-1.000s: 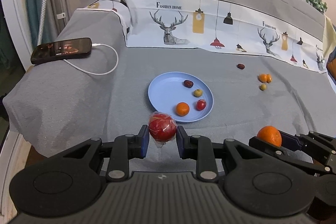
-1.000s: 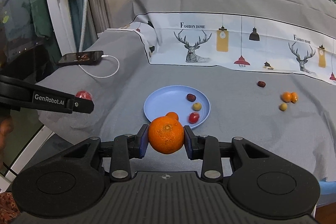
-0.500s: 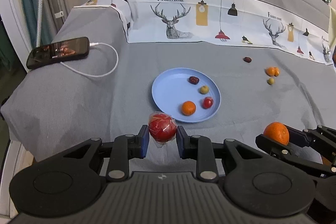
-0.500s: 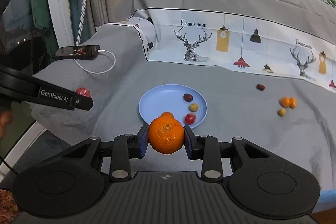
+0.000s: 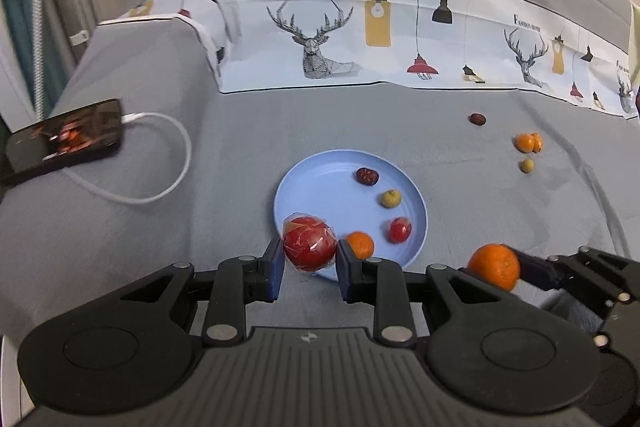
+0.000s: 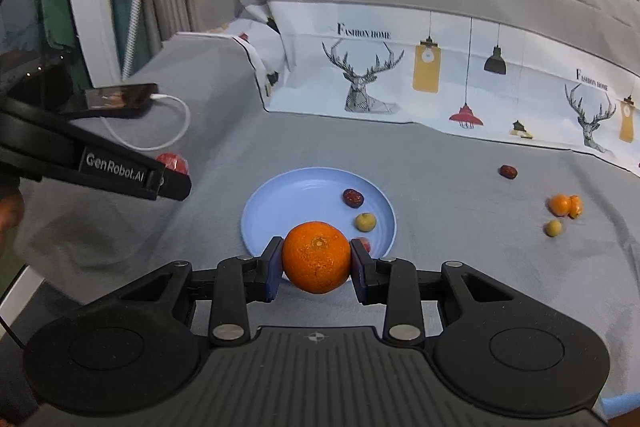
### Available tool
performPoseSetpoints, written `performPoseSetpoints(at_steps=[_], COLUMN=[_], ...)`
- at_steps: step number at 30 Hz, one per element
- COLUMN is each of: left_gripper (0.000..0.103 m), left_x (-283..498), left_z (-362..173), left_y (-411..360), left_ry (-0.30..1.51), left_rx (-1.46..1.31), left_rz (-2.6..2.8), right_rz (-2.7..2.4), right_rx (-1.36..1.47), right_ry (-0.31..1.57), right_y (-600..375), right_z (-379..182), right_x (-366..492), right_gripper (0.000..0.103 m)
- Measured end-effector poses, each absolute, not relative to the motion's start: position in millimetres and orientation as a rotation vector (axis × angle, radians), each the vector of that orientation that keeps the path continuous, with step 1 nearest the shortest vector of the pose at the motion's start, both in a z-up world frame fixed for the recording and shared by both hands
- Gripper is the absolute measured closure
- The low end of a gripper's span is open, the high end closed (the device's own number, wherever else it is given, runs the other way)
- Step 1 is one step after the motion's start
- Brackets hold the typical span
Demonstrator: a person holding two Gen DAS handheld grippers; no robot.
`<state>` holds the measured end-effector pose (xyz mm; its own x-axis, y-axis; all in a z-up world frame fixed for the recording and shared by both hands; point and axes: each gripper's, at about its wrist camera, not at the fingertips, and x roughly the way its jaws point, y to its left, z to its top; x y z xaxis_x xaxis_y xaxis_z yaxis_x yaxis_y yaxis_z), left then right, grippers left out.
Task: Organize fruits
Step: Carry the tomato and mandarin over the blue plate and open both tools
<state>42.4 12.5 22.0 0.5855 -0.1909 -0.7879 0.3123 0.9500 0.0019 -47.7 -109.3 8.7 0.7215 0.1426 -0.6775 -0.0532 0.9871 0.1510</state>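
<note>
1. Carrying fruit toward the plate (image 5: 312, 183), both grippers are hanging over the near edge of a bed covered in grey cloth.
2. Left gripper (image 5: 310, 257) is clamped on a red fruit (image 5: 309, 243) in clear wrap, held near the plate's near-left rim.
3. Right gripper (image 6: 316, 261) is clamped on an orange (image 6: 316, 257), held in front of the plate's near rim.
4. Four small fruits are already lying on the plate; a dark date (image 6: 508, 171), a small orange pair (image 6: 565, 205) and a yellow-green fruit (image 6: 553, 227) are lying loose on the bed, well to its right.
5. Judging by this, the delivery step is under way: each gripper needs to lower over a bare part of the plate and part its fingers without knocking the small fruits.
</note>
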Motion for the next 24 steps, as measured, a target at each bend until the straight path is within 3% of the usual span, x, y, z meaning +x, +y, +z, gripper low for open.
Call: performPoseSetpoints(at_steps=[21, 22, 23, 24], left_gripper=[0.072, 0.067, 0.048, 0.037], left_x=[167.8, 170.3, 171.4, 171.0], left_z=[-88.8, -90.2, -90.2, -88.2], left_y=[-49.6, -50.9, -52.0, -53.1], left_ry=[1.039, 1.029, 1.008, 0.975], left_rx=[0.319, 0.326, 0.335, 0.345], left_rz=[-0.33, -0.325, -0.318, -0.309], right_rz=[0.064, 0.066, 0.075, 0.087], right_rx=[0.134, 0.133, 0.132, 0.133], right_ry=[0.891, 0.895, 0.901, 0.904], right_y=[-124.8, -124.8, -124.5, -124.7], right_z=[-83.5, -86.9, -90.5, -92.8], right_x=[77.7, 81.4, 85.9, 89.6], right_gripper=[0.067, 0.067, 0.066, 0.066])
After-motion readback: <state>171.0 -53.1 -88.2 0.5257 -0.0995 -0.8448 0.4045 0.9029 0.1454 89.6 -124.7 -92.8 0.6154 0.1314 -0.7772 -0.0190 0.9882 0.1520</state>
